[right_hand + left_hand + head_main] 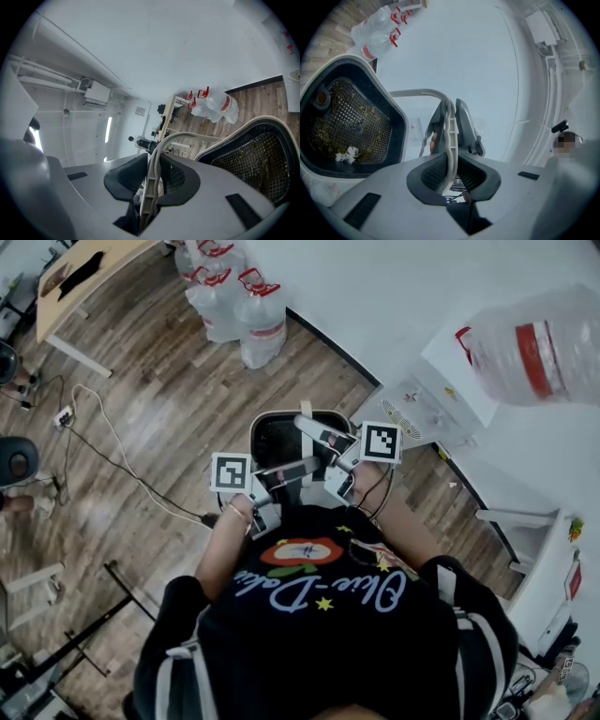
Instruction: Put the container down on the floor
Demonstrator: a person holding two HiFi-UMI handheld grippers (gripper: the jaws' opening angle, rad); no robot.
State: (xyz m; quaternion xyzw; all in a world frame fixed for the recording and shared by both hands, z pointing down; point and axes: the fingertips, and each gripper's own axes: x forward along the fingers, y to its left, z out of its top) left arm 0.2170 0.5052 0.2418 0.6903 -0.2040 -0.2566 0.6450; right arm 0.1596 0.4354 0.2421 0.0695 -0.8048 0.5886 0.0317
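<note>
While both grippers carry it by its pale handle, the container hangs in the air over the wooden floor, near the foot of the white wall, so the lowering seems barely begun. The left gripper and the right gripper each pinch the handle between narrow jaws. The next move calls for both hands to sink evenly, keeping the container level until its base rests, and only then to let go. Its underside and the floor beneath it are hidden by arms and body. The scraps in its mesh basket are hard to identify.
</note>
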